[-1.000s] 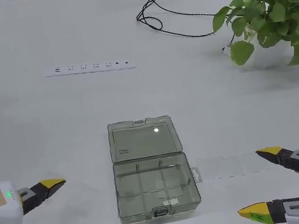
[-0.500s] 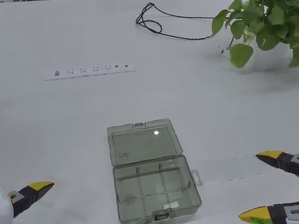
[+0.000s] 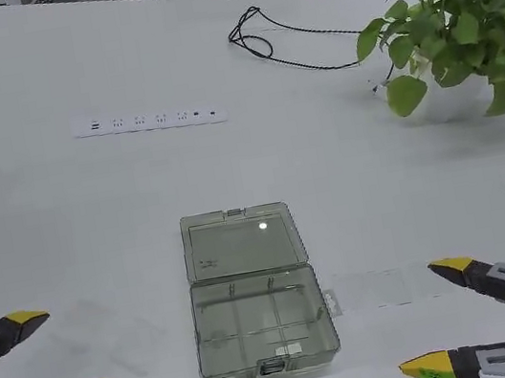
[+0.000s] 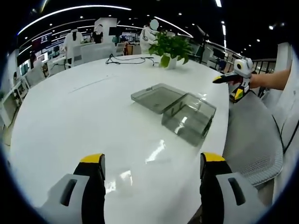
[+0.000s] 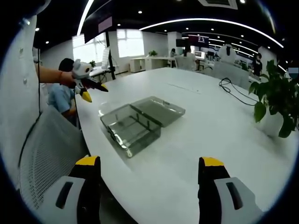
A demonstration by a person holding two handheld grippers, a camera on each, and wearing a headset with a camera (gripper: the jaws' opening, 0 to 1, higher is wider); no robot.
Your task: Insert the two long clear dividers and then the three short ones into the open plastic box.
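Note:
The clear grey plastic box [image 3: 257,334] lies open on the white table, its lid [image 3: 240,242] folded flat behind it; thin lines of partitions show inside the tray. Faint clear divider strips [image 3: 376,287] lie flat just right of the box. My left gripper [image 3: 67,358] is open at the near left, well apart from the box. My right gripper [image 3: 437,317] is open at the near right, close to the strips, with nothing between its jaws. In the left gripper view the box [image 4: 189,116] sits ahead of the open left gripper [image 4: 153,161]. In the right gripper view the box [image 5: 131,126] lies ahead of the open right gripper [image 5: 149,162].
A white power strip [image 3: 146,121] lies far back on the left, a black cable [image 3: 275,35] coils behind it, and a potted plant [image 3: 457,19] stands at the far right. A grey mesh chair [image 5: 42,154] sits by the near table edge.
My left gripper has drawn back toward the near left corner, away from the box. The right gripper has barely moved. The head camera has tilted slightly.

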